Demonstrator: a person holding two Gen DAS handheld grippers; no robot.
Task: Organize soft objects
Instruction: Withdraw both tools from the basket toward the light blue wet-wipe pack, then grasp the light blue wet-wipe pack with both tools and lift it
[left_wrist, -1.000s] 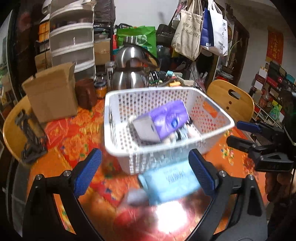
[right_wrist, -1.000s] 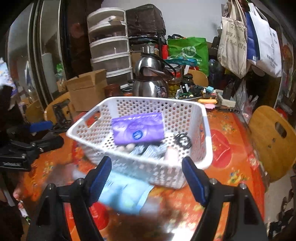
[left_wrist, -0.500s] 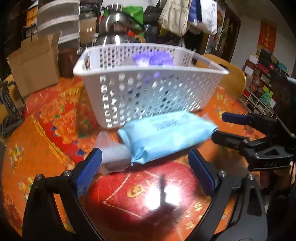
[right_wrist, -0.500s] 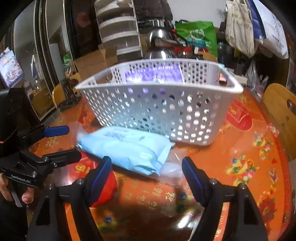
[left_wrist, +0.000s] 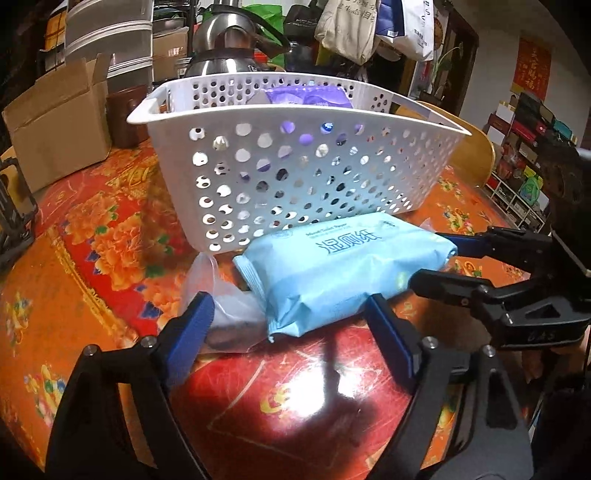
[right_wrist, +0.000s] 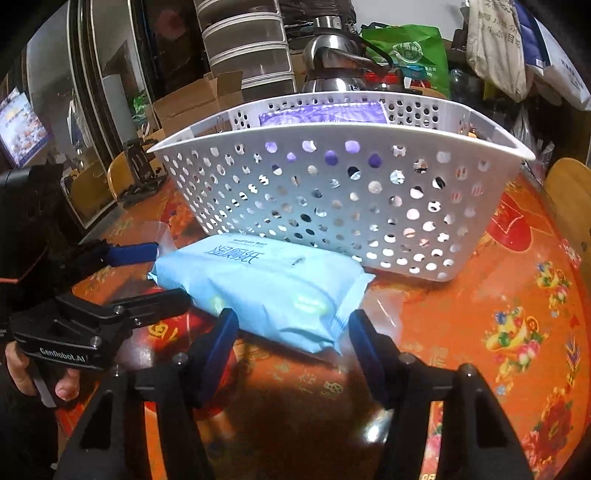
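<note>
- Left hand-held gripper (left_wrist: 286, 326), low in frame: jaws closing, not yet pressing the soft pale-blue wet-wipe pack (left_wrist: 343, 273) on the table; square up.
- Right hand-held gripper (right_wrist: 290, 334): closing likewise at the opposite end.
- Behind: white perforated plastic basket (left_wrist: 295, 173); lift level.

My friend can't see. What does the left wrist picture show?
A light blue wipes pack lies on the orange table before a white holed basket. The left gripper is closing around one end, the right gripper at the other.
</note>
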